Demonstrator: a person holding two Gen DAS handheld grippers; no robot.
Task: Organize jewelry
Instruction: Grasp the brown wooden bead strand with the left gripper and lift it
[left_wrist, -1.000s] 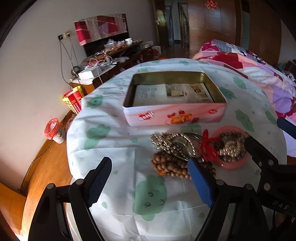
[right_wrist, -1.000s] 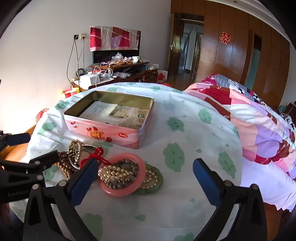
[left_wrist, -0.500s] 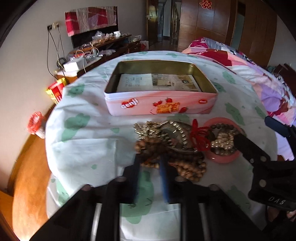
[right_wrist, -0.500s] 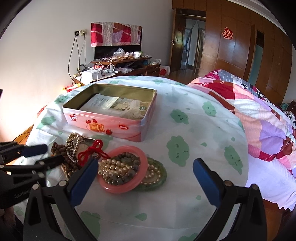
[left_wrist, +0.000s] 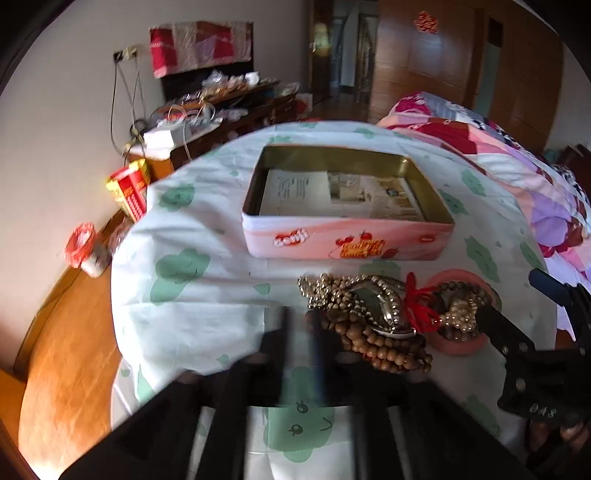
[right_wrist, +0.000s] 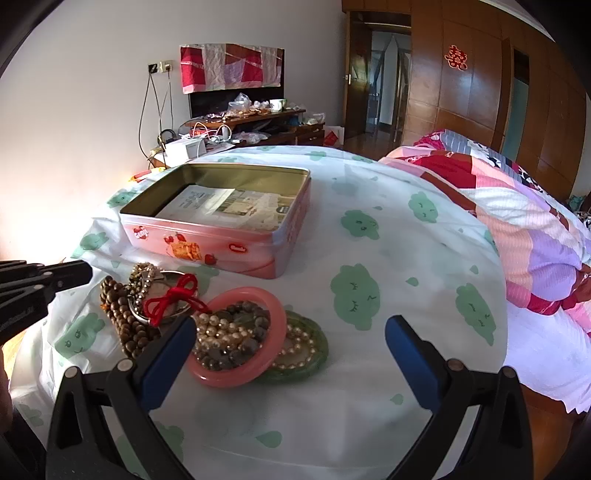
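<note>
Beside the pink tin (left_wrist: 347, 242), the left gripper (left_wrist: 301, 354), fingers reopening part-way and empty, is best being aligned squarely over the wooden bead strand (left_wrist: 376, 347), right gripper (right_wrist: 290, 354) being held wide open, empty.

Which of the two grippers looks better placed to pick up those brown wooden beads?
Left. The left gripper sits right at the wooden bead strand, its jaws just reopening, nothing between them. The right gripper hangs open nearer the pink bangle.
</note>
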